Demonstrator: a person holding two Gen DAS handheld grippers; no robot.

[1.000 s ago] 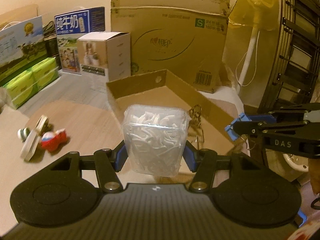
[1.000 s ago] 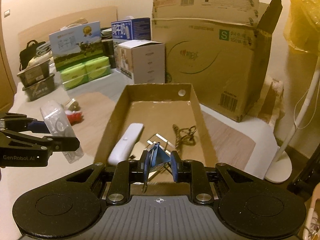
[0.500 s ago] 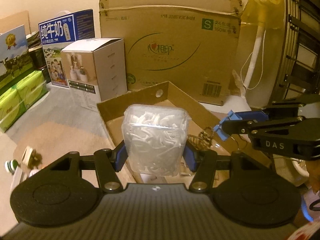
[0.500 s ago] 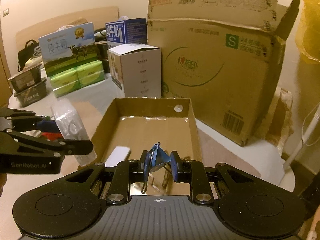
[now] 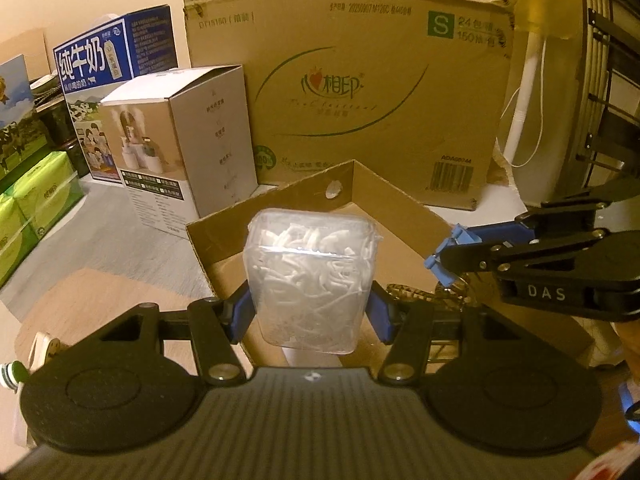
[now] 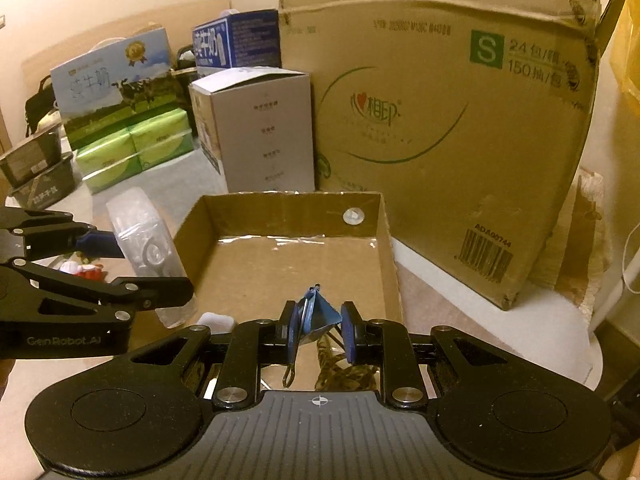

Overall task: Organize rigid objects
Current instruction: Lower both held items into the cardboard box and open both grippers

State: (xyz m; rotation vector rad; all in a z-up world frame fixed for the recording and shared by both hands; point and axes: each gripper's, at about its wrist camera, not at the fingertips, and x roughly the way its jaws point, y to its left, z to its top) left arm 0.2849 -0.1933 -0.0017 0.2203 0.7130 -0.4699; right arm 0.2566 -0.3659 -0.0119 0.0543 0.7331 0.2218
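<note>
Fingers (image 5: 376,314) clamp clear box (image 5: 310,280); right gripper (image 6: 316,326) pinches, seemingly, a binder clip (image 6: 314,312).

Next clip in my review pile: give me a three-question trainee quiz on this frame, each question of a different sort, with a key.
1. True or false: the left gripper holds nothing.
2. Multiple choice: what is clamped in the right gripper? A) a white remote B) a blue binder clip C) a green tissue pack
3. Fill in: the shallow cardboard tray lies in front of the large ____ box marked with a green S.

Key
1. False: its pads press the sides of a clear plastic box filled with small white pieces.
2. B
3. cardboard
</note>
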